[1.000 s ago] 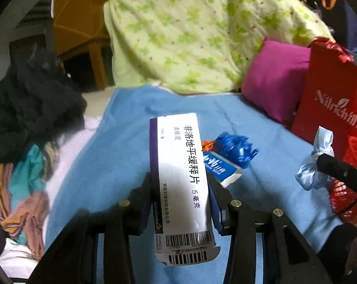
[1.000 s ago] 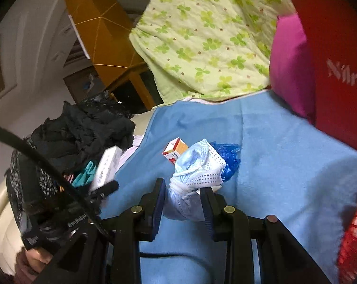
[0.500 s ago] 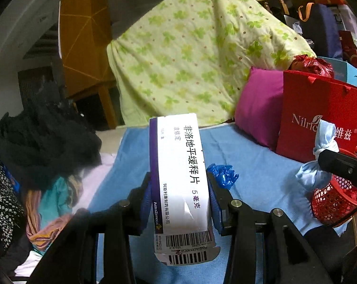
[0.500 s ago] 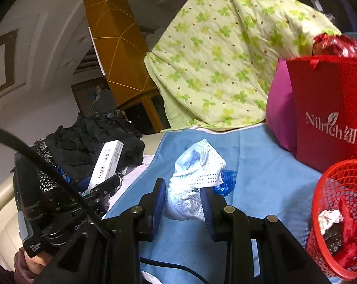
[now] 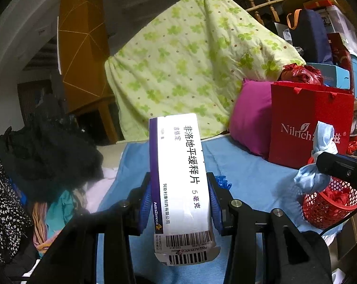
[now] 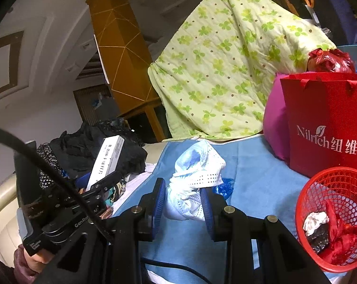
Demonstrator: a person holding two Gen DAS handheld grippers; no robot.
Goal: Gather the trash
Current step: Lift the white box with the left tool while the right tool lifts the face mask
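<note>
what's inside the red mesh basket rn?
In the right wrist view, the red mesh basket holds a crumpled white wad, a black crinkled piece and red crumpled material. Anything beneath that pile is covered.

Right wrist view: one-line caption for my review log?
Right gripper clamps a crumpled face mask beside the red mesh basket.

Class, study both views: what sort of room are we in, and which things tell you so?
Probably a cluttered bedroom at home: a blue sheet spread flat, a clover-print quilt with a magenta pillow, and a heap of clothes alongside.
</note>
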